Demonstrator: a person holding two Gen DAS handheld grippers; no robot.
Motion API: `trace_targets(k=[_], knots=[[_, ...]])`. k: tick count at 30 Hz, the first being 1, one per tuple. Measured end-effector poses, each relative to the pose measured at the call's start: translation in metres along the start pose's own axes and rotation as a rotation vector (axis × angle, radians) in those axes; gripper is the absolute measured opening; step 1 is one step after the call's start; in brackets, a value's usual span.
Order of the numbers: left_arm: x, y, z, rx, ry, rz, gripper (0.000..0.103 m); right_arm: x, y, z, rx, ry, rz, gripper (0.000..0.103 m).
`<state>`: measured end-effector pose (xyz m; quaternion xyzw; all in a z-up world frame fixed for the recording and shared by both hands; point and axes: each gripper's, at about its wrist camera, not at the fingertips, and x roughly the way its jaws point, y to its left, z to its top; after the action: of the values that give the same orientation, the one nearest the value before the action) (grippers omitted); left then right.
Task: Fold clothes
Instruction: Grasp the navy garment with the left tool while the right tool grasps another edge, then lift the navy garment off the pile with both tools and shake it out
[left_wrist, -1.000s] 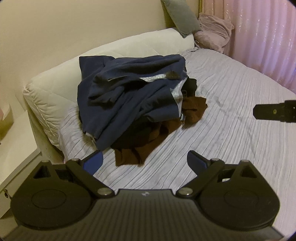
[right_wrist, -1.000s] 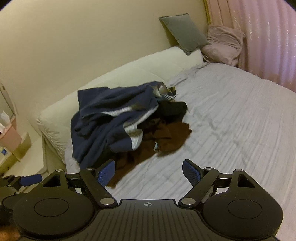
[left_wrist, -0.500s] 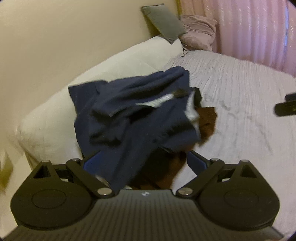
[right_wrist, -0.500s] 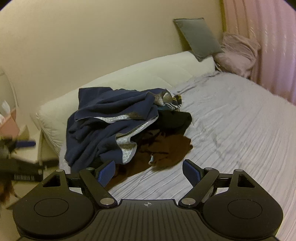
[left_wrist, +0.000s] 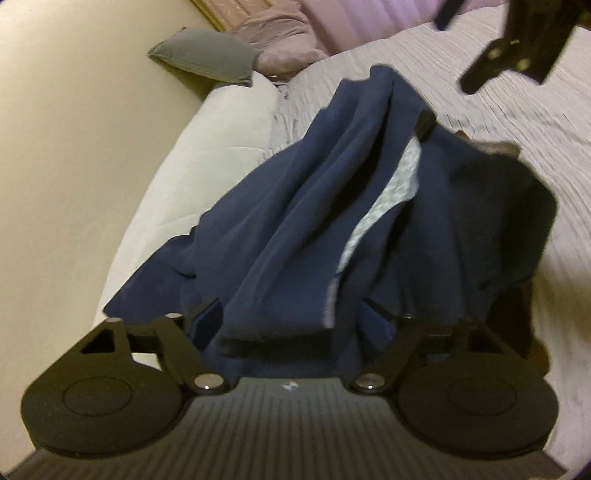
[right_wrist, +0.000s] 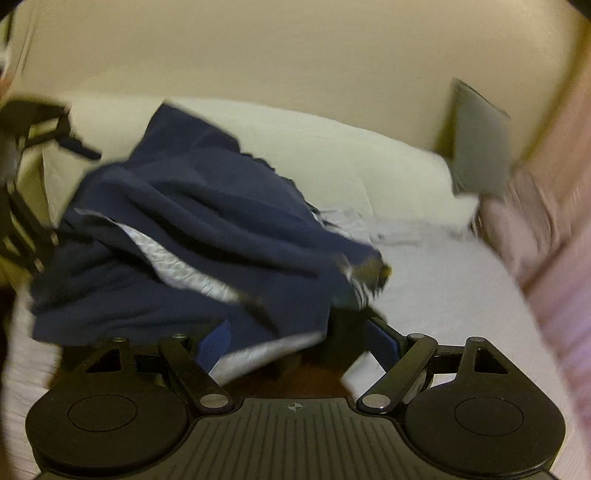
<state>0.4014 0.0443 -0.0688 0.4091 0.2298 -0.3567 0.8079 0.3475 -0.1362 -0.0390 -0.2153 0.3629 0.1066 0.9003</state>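
A: What's hard to see here?

B: Both views are smeared by blur. In the right wrist view the curtain side is a pink wash, and the dark clothes under the navy garment (right_wrist: 192, 236) are only a black and brown patch near the camera. The left gripper (right_wrist: 55, 147) shows there as a dark blur at the left edge.

A: And where is the garment against the grippers?

B: In the left wrist view the navy garment (left_wrist: 354, 206) lies bunched on the bed (left_wrist: 535, 122), with its near folds between the 2 fingers of the left gripper (left_wrist: 295, 328). Those jaws are closing, with cloth between them; I can't tell whether the pads press it. The right gripper (right_wrist: 295, 339) has its jaws wide, over the garment's pale-lined hem and the dark clothes.

A: Any room around?

B: Bare striped bedcover spreads to the right of the pile. The white pillow (left_wrist: 207, 147) and wall hem in the left. A grey cushion (left_wrist: 207, 61) leans at the head of the bed.
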Motion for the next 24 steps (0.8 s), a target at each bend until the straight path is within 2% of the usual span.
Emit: trace_targets(k=[4, 8, 9, 10, 11, 12, 13, 16, 19, 22, 24], knots=[[0.016, 0.024, -0.010, -0.085, -0.037, -0.081, 0.041, 0.054, 0.009, 0.017, -0.192, 0.050, -0.007, 0.083], [0.021, 0.039, -0.012, -0.136, -0.049, -0.127, 0.013, 0.099, 0.010, 0.023, -0.295, 0.095, 0.009, 0.082], [0.021, 0.044, -0.012, -0.150, -0.059, -0.132, 0.011, 0.100, 0.009, 0.025, -0.286, 0.097, 0.015, 0.082], [0.020, 0.050, -0.012, -0.168, -0.072, -0.138, 0.009, 0.102, 0.007, 0.027, -0.277, 0.100, 0.021, 0.061], [0.019, 0.057, -0.011, -0.187, -0.087, -0.141, 0.008, 0.103, 0.006, 0.029, -0.268, 0.102, 0.027, 0.045], [0.017, 0.064, -0.009, -0.206, -0.103, -0.141, 0.007, 0.105, 0.005, 0.031, -0.260, 0.105, 0.033, 0.019], [0.015, 0.071, -0.007, -0.225, -0.119, -0.140, 0.006, 0.105, 0.002, 0.033, -0.248, 0.104, 0.037, 0.012], [0.005, 0.088, 0.008, -0.228, -0.172, -0.120, 0.005, 0.081, -0.017, 0.038, -0.164, 0.049, 0.024, 0.008], [-0.012, 0.092, 0.032, -0.194, -0.252, -0.115, 0.005, 0.043, -0.045, 0.045, -0.095, -0.043, -0.042, 0.007], [-0.041, 0.077, 0.059, -0.160, -0.346, -0.139, 0.005, -0.003, -0.074, 0.049, -0.022, -0.134, -0.125, 0.006], [-0.061, 0.057, 0.077, -0.135, -0.394, -0.177, 0.005, -0.042, -0.088, 0.040, 0.014, -0.181, -0.192, 0.006]])
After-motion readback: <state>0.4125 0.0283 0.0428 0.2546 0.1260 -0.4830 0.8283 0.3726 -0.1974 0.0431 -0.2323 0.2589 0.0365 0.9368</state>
